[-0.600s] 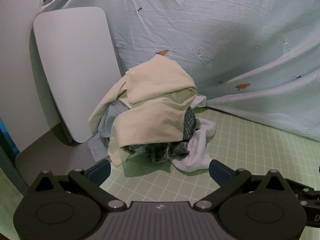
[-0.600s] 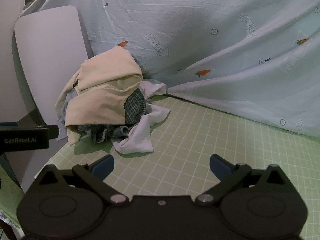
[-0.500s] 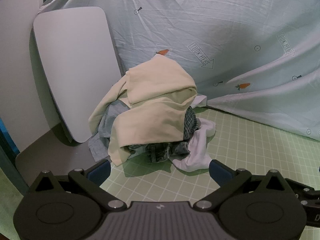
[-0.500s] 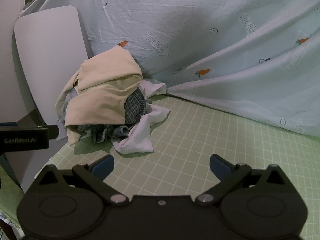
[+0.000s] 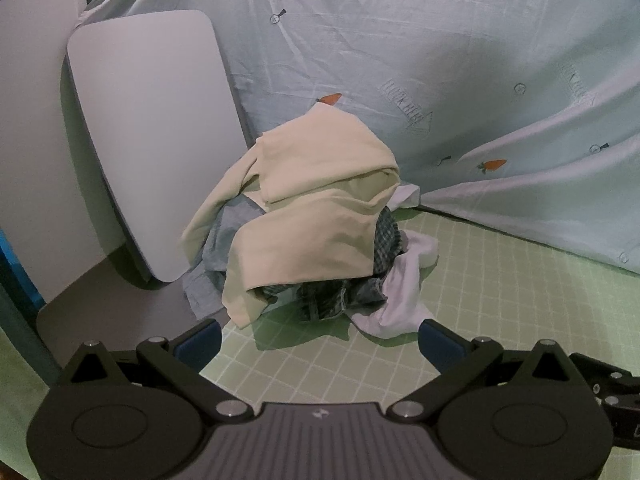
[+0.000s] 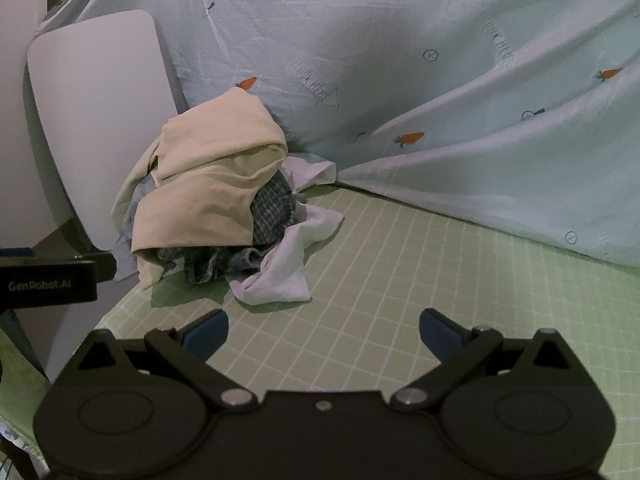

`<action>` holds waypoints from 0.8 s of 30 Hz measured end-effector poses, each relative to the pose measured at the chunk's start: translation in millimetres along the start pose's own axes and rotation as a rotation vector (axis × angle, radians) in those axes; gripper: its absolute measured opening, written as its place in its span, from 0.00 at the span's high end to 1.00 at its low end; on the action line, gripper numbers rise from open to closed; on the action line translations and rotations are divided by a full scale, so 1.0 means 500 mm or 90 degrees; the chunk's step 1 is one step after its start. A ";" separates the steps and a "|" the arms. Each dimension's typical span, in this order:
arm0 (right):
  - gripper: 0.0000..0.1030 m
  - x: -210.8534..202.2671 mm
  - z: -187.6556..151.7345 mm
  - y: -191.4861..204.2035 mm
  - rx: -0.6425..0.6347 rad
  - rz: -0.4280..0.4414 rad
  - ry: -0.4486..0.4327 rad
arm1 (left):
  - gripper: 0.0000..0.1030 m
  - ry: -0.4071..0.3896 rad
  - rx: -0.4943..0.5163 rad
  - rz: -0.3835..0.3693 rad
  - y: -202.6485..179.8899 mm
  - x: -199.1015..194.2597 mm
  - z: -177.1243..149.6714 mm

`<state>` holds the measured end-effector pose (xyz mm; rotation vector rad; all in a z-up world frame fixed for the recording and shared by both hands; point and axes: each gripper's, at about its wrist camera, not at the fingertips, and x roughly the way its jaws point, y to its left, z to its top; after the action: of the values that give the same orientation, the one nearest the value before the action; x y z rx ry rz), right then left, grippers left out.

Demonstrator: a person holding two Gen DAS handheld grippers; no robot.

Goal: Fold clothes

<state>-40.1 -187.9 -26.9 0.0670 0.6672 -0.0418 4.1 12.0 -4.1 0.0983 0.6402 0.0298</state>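
A heap of clothes sits on the green grid mat (image 5: 500,300) at the back left. A cream garment (image 5: 316,208) lies on top, over a dark checked garment (image 5: 384,236) and a white garment (image 5: 400,300). The heap also shows in the right wrist view, with the cream garment (image 6: 212,176) and the white garment (image 6: 288,272). My left gripper (image 5: 320,344) is open and empty just in front of the heap. My right gripper (image 6: 324,332) is open and empty, to the right of the heap.
A grey board (image 5: 152,136) leans against the wall left of the heap. A pale blue printed sheet (image 5: 440,60) hangs behind the mat (image 6: 440,280). The left gripper's body (image 6: 52,280) shows at the left edge of the right wrist view.
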 end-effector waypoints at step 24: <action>0.00 0.013 0.003 0.000 0.001 0.002 0.014 | 0.00 0.010 -0.001 0.003 0.018 0.007 -0.002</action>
<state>-34.2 -187.9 -29.9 0.0698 0.6896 -0.0380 6.5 21.3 -6.2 0.0987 0.6557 0.0351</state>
